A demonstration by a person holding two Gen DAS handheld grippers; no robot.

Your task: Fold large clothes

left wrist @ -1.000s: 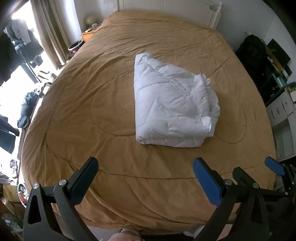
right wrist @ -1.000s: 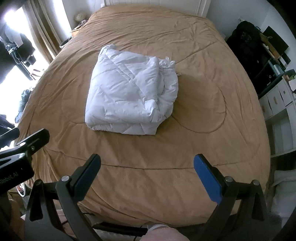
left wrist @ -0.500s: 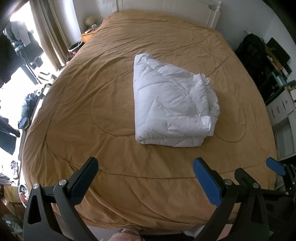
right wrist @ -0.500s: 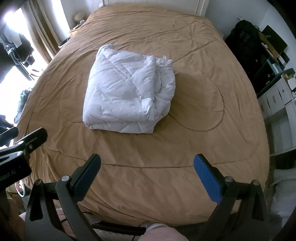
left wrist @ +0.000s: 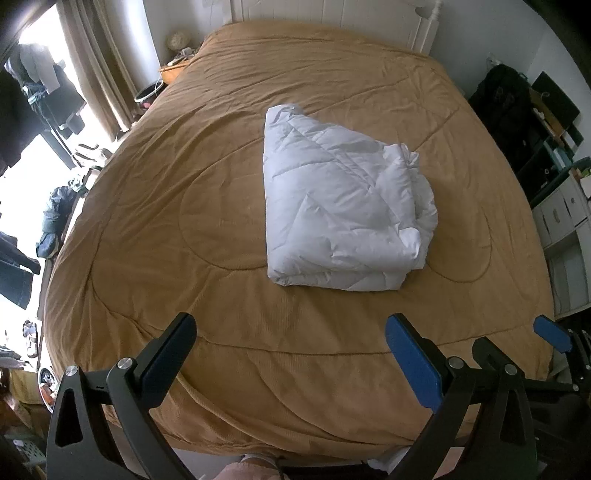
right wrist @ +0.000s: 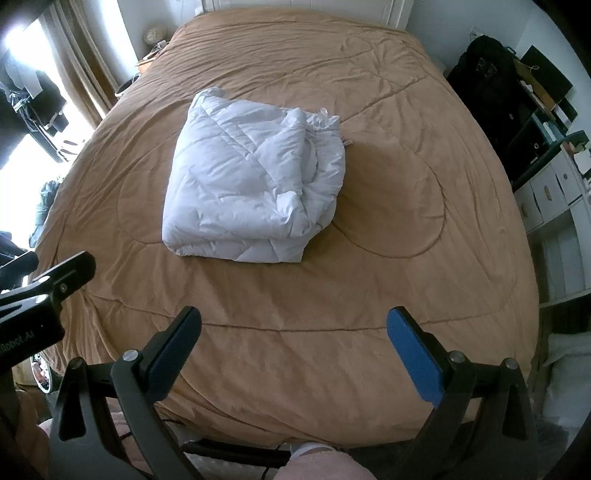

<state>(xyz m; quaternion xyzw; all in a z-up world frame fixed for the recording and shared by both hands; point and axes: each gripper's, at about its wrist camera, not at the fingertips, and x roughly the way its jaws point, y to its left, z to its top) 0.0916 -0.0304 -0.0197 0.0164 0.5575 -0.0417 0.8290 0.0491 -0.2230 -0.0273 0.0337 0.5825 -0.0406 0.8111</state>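
A white quilted duvet (left wrist: 343,206) lies folded into a thick bundle on the middle of a bed with a tan cover (left wrist: 184,206); it also shows in the right wrist view (right wrist: 251,188). My left gripper (left wrist: 290,354) is open and empty, held above the foot of the bed, well short of the duvet. My right gripper (right wrist: 293,350) is open and empty, also above the foot of the bed. The right gripper's blue pad (left wrist: 552,332) shows at the right in the left wrist view. The left gripper's black finger (right wrist: 62,277) shows at the left in the right wrist view.
A white headboard (left wrist: 332,14) stands at the far end. Curtains and a bright window (left wrist: 92,74) are on the left, with clothes on the floor (left wrist: 55,214). Dark bags (left wrist: 506,110) and white drawers (left wrist: 565,214) line the right side.
Both grippers have stayed open and almost still. The right wrist view has drifted slightly, so the duvet sits a little further left and up in it.
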